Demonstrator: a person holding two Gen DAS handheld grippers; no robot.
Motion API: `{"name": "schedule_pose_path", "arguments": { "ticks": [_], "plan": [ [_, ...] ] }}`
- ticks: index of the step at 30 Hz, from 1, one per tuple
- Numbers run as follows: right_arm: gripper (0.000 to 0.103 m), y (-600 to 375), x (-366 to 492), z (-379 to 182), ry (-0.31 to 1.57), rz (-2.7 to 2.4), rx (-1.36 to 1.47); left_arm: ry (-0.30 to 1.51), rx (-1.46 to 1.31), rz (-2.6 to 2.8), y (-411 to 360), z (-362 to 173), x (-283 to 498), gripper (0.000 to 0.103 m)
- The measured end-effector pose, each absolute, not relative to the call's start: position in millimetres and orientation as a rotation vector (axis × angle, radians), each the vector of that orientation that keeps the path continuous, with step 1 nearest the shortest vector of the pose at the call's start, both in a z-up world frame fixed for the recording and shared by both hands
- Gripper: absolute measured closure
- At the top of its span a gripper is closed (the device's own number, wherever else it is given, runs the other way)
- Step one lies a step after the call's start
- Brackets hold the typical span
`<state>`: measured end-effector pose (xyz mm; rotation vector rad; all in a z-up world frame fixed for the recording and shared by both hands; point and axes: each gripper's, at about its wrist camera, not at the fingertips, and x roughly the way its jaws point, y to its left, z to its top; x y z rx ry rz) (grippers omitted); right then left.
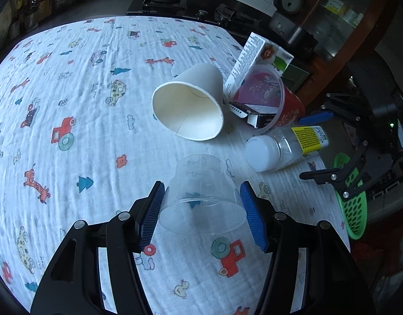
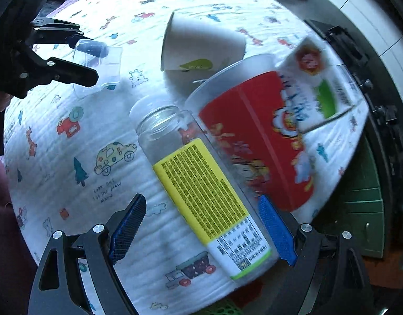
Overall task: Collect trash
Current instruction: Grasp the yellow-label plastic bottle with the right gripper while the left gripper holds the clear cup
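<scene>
Two pieces of trash are bracketed at once: a clear plastic cup [image 1: 202, 197] on its side, near on the printed cloth [image 1: 70, 92], sits between the pads of the left gripper [image 1: 201, 218], and a clear bottle [image 2: 201, 183] with a yellow label lies between the pads of the right gripper [image 2: 204, 228]. Left jaws are set at cup width, pads at or just beside the wall; firm contact cannot be told. Right jaws are wide, the right pad beside the bottle, the left pad apart. The cup is judged very light, thin, easily crushed and slippery, so a gentle squeeze near the stiffer rim is advised. The bottle looks empty, light, stiffer, prone to rolling; the labelled mid-body is the best hold. Farther off, a white paper cup [image 1: 191, 105], a red tub [image 1: 280, 105] and a carton [image 1: 256, 60] lie clustered. A green basket [image 1: 354, 210] is seen at the right edge.
</scene>
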<state>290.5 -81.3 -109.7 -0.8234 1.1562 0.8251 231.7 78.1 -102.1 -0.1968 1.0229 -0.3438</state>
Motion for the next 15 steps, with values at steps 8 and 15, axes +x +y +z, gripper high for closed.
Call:
{"name": "schedule_pose_path", "arguments": {
  "ticks": [8,15],
  "plan": [
    [0.035,-70.3,292.9,-123.0,1.228,0.890,-0.851,1.043,-0.205,-0.357,80.3,-106.1,233.1,0.043],
    [0.036,-62.9,293.5,-127.8,1.223,0.875,-0.758,1.052,-0.216,-0.351,81.7,-108.7,235.5,0.039]
  ]
}}
